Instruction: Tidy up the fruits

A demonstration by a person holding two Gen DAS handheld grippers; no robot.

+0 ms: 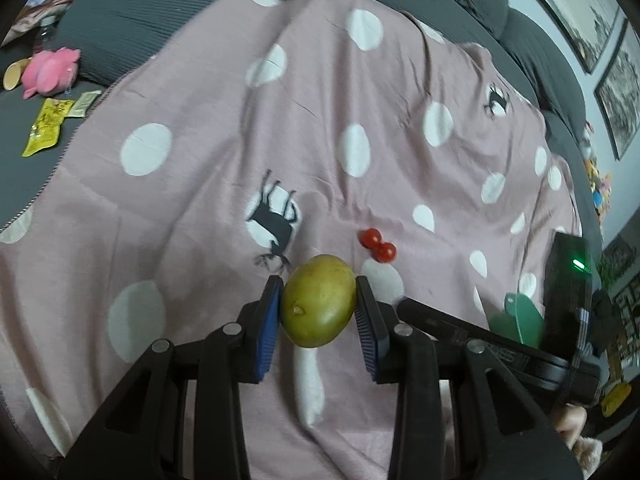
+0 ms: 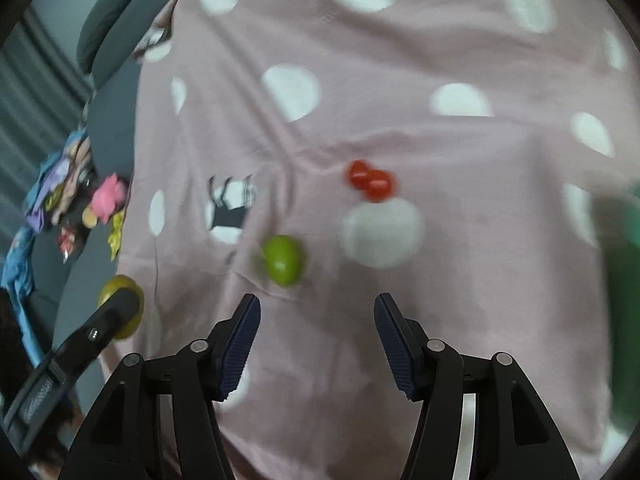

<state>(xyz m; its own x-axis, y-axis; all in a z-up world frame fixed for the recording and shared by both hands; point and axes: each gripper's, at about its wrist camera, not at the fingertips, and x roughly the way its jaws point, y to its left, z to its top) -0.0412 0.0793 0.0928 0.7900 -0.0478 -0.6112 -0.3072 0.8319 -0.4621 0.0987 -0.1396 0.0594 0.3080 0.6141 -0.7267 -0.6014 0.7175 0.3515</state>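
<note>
My left gripper (image 1: 319,300) is shut on a yellow-green mango (image 1: 319,301), held above the pink dotted blanket (image 1: 240,120). Two red cherry tomatoes (image 1: 378,244) lie just beyond it to the right. In the right wrist view my right gripper (image 2: 317,316) is open and empty above the blanket. A small green fruit (image 2: 283,260) lies just ahead of its left finger, and the two tomatoes (image 2: 370,180) lie further ahead. The mango (image 2: 121,308) in the left gripper shows at the left edge. A green plate (image 1: 520,320) sits at the right, partly hidden.
The blanket covers a grey sofa (image 1: 120,20). A pink plush toy (image 1: 50,72), a yellow packet (image 1: 46,126) and other clutter lie on the sofa at the left. Framed pictures (image 1: 616,92) hang on the wall at the right.
</note>
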